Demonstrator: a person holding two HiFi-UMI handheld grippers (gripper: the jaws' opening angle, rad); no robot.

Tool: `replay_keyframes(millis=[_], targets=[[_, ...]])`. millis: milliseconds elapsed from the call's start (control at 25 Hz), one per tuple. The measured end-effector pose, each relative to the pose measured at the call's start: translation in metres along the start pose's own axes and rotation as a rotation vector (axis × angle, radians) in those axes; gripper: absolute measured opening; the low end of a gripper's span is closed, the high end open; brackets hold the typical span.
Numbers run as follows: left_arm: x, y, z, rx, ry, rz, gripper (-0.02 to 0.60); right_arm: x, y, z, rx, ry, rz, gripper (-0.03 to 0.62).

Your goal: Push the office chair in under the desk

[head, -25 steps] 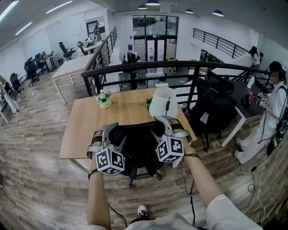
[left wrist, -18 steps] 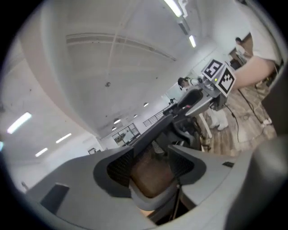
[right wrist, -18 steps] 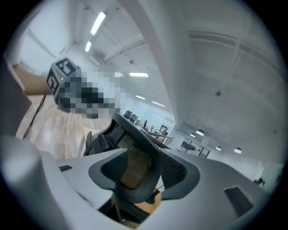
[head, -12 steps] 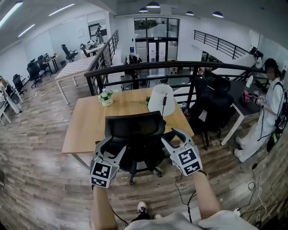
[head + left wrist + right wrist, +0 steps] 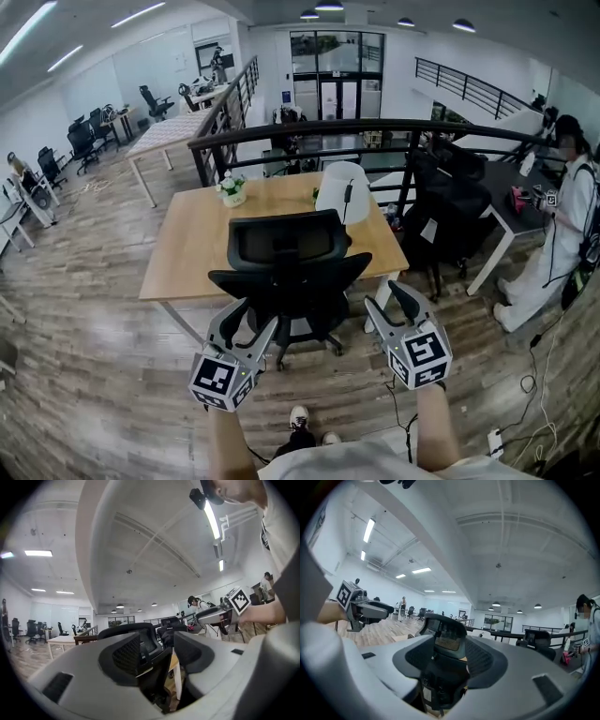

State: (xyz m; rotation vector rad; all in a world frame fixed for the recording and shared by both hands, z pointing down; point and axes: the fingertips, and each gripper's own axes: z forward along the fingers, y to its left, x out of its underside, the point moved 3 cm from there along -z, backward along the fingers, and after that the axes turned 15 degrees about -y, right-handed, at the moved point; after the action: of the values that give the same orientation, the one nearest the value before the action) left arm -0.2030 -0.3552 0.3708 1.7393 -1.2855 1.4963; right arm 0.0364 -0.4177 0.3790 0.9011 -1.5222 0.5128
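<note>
The black office chair point(image 5: 286, 267) stands at the front edge of the wooden desk point(image 5: 187, 244), its backrest facing me and its seat partly under the top. My left gripper point(image 5: 251, 319) hangs open and empty a short way behind the chair's left side. At the chair's right side my right gripper point(image 5: 390, 300) is also open, holding nothing and clear of the chair. In the left gripper view the chair point(image 5: 140, 641) shows between the spread jaws of the left gripper point(image 5: 159, 651). The right gripper view shows the chair point(image 5: 445, 634) beyond the right gripper point(image 5: 450, 660).
A white lamp point(image 5: 342, 192) and a small potted plant point(image 5: 232, 187) sit on the desk. A black railing point(image 5: 375, 131) runs behind it. Another black chair point(image 5: 455, 206) stands to the right, with a person in white point(image 5: 553, 216) beyond. My shoe point(image 5: 298, 415) is on the wooden floor.
Both grippers have drawn back from the chair's backrest toward me and lowered. The chair stays at the desk.
</note>
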Motion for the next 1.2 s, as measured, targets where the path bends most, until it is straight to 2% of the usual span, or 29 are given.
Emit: replay_keyframes(millis=[320,480,560,720,1200], targets=[[-0.03,-0.042,-0.002,0.037,-0.042,0.015,0.179,-0.027,0.019,-0.021,-0.045,-0.027,-0.017,0.167],[-0.035,-0.06,-0.002,0.093,-0.054,0.031,0.155,-0.034,0.026,-0.027,-0.075,-0.032,-0.033,0.093],[-0.036,-0.063,-0.002,0.075,-0.059,0.018,0.091,-0.033,0.028,-0.03,-0.086,-0.029,-0.036,0.061],[-0.034,-0.064,-0.002,0.046,-0.053,0.011,0.024,-0.029,0.029,-0.035,-0.096,-0.022,-0.017,0.02],[-0.033,-0.069,-0.004,0.055,-0.029,0.01,0.018,-0.023,0.026,-0.036,-0.102,0.0,-0.006,0.02]])
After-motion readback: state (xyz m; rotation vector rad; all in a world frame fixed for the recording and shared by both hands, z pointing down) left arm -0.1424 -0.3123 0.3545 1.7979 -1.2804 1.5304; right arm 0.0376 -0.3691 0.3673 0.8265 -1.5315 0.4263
